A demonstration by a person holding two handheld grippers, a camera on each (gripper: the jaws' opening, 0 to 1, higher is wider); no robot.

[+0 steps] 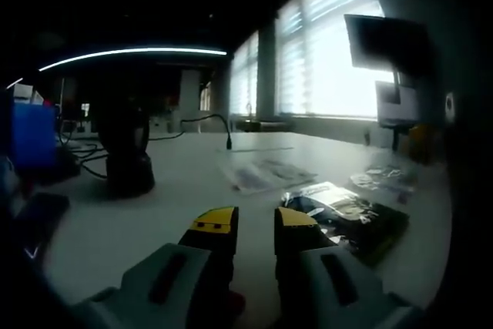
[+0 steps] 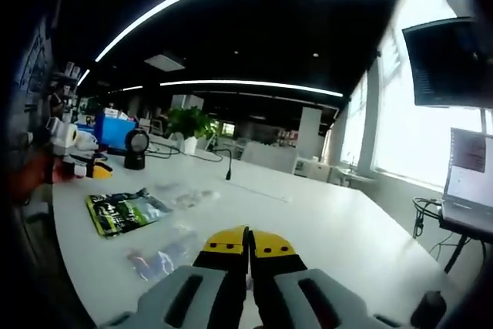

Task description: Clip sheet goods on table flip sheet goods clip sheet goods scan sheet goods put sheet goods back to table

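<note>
A: Left gripper view first. The left gripper (image 1: 256, 225) is seen over the white table (image 1: 154, 221) with its yellow-tipped jaws apart and nothing between them. A dark printed sheet packet (image 1: 350, 217) is laid just right of the tips, a clear one (image 1: 269, 173) farther back.

B: And the right gripper view?

A: The right gripper (image 2: 249, 243) is shown with jaws pressed together, empty. The dark packet (image 2: 123, 210) is spotted at left, a clear packet (image 2: 162, 258) nearer the jaws.

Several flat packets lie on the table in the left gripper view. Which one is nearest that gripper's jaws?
The dark glossy packet, just right of the open left gripper. The clear packet and the small packet lie farther off.
</note>
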